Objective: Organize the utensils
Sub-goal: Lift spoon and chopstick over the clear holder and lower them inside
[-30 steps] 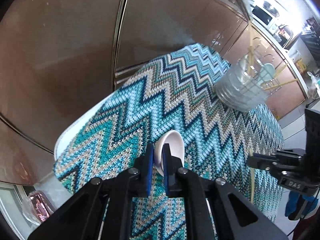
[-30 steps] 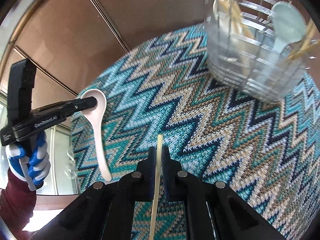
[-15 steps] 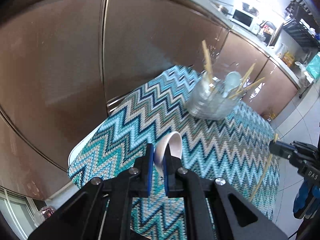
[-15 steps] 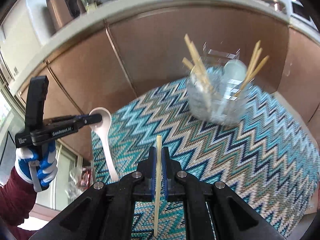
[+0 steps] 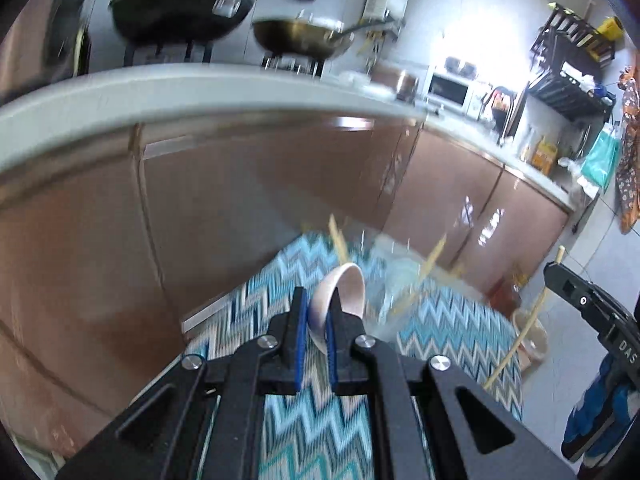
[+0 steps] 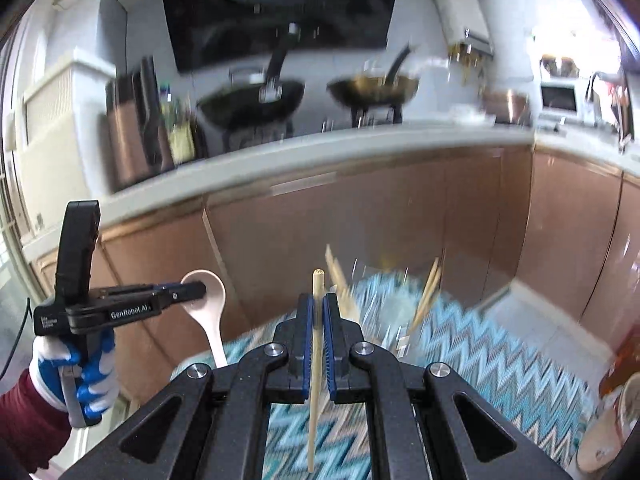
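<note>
1. Left gripper (image 5: 317, 320): pads closed on the bowl of a white ceramic soup spoon (image 5: 340, 300), raised clear of the zigzag-patterned cloth (image 5: 312, 440).
2. Right gripper (image 6: 317, 320): pads clamped on a single wooden chopstick (image 6: 316, 360), roughly upright, its tip towards 12 o'clock.
3. Clear utensil holder (image 6: 394, 312): blurred, on the cloth at 1 o'clock of the right gripper, holding several chopsticks.
4. Brown cabinet doors (image 6: 360, 220): behind the cloth.

Cabinet fronts (image 6: 360, 232) close behind holder (image 6: 392, 304)
</note>
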{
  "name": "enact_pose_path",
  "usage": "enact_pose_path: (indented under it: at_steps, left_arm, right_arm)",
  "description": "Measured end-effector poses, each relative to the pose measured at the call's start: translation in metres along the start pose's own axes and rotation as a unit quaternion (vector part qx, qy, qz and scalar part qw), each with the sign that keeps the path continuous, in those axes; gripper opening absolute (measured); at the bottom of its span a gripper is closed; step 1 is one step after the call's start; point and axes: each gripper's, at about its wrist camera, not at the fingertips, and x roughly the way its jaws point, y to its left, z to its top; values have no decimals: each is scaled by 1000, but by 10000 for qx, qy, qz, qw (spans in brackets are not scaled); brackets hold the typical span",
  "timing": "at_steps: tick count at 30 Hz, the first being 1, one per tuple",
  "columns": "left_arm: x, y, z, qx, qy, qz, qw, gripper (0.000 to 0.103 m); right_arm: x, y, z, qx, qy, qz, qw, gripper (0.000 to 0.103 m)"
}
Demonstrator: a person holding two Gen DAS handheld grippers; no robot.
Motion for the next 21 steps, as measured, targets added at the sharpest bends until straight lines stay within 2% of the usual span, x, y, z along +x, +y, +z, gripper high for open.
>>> enact_pose_path:
  at_steps: [5, 9, 16, 21]
  left_arm:
    - [23, -27, 36, 239, -602, 266, 9975, 8]
    - [56, -39, 49, 288, -739, 413, 9960, 8]
    - [121, -53, 40, 516, -825, 907, 9911, 8]
    - [143, -65, 30, 730, -941, 1048, 9873, 8]
  right_arm:
    - [17, -12, 27, -76, -664, -189, 9976, 6]
    - [43, -23, 33, -166, -956, -353, 9947, 6]
    - [95, -43, 21, -272, -1020, -536, 9930, 6]
    - [108, -49, 19, -292, -1183, -559, 9910, 6]
